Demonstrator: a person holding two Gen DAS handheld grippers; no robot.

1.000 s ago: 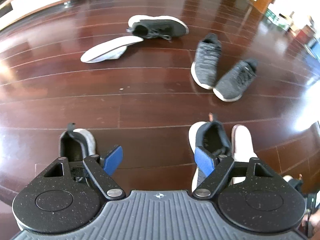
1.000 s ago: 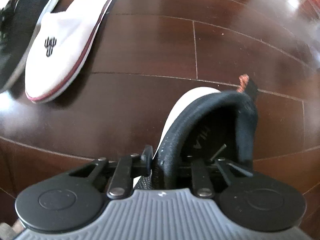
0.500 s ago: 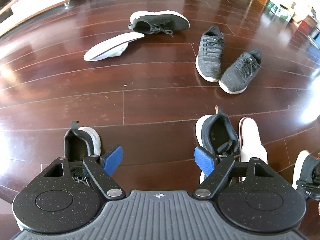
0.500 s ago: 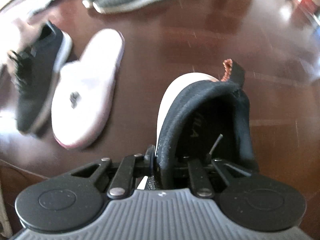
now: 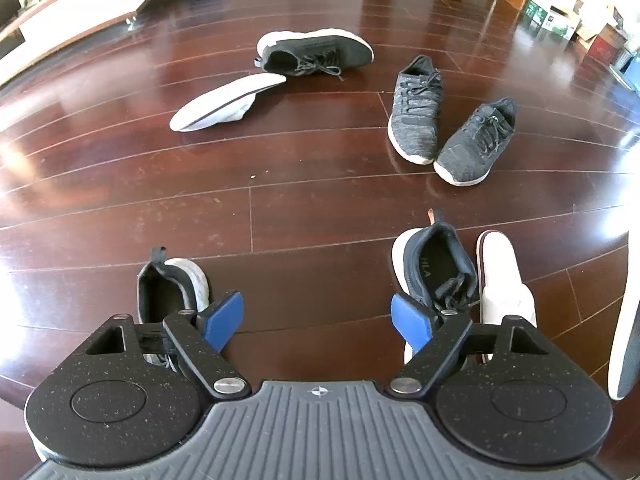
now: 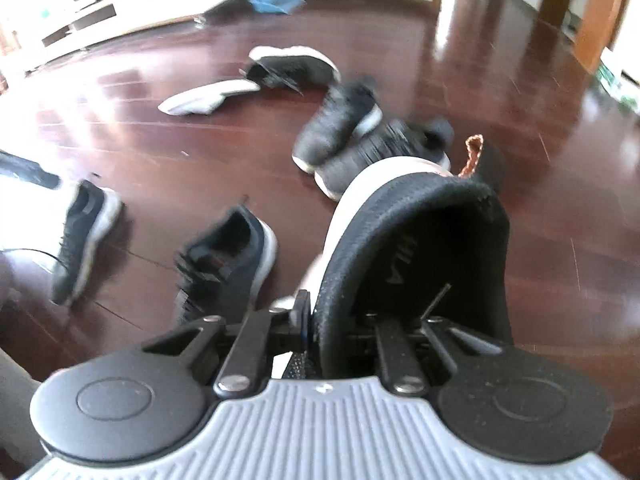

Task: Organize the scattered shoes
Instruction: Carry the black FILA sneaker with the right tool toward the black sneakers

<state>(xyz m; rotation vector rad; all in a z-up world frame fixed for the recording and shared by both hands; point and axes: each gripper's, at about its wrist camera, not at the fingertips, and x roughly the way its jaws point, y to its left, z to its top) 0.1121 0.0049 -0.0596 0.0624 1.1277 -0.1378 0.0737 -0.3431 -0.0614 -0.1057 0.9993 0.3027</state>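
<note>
Right gripper (image 6: pixel 320 328) was clamped on the collar of a navy FILA sneaker (image 6: pixel 420 248), lifted to join its mate (image 5: pixel 434 272), while left gripper (image 5: pixel 318 320) hovered with jaws apart.

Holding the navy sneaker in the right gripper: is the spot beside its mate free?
Partly. A white slipper lies close against the matching navy white-soled sneaker, on its right in the left wrist view; the wooden floor on its other side is bare.

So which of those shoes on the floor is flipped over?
The white slipper far out on the floor, beside the black sneaker. Its pale sole faces up; the other shoes stand on their soles.
</note>
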